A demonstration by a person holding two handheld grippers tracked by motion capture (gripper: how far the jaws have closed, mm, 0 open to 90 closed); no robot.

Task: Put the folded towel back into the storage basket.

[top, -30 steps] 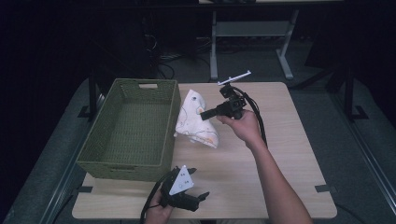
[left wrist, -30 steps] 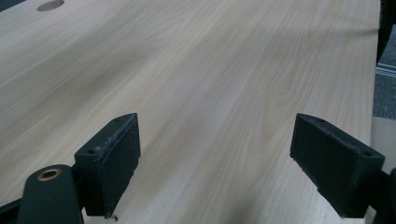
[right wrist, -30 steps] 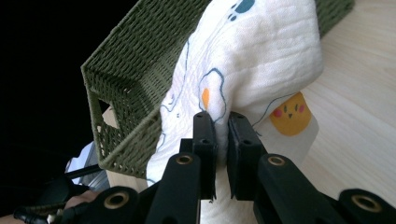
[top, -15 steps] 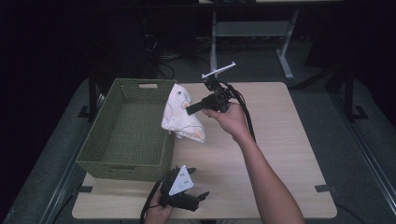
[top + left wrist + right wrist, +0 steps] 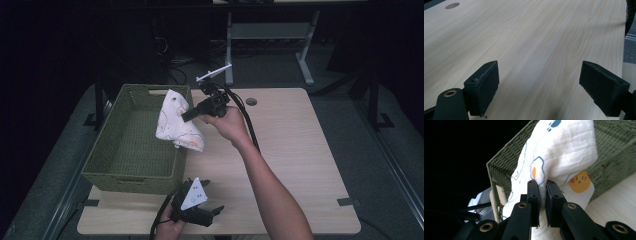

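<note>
Since a second ago the right gripper (image 5: 186, 116) has carried the white printed cloth (image 5: 177, 122) leftward and upward, from above the bare tabletop to the near-right rim of the green woven basket (image 5: 131, 145). I judge the work in hand to be dropping the cloth into the basket, and this shift puts it most of the way there: the cloth now overlaps the basket's right wall but is not yet over the middle of the hollow.

Ahead of the right gripper's tips sits the basket, its long axis running away from the person. Hanging from those tips, the cloth droops with its long axis slanting down and toward the person, the upper end against the basket rim and the lower corner trailing below and behind the tips, just above the table (image 5: 300, 150).

From the right gripper view, the jaws are nearly closed with a fold of cloth (image 5: 564, 150) pinched between them.

Near the table's front edge, the left gripper (image 5: 212, 212) rests low, its jaws spread wide over bare wood, holding nothing.
</note>
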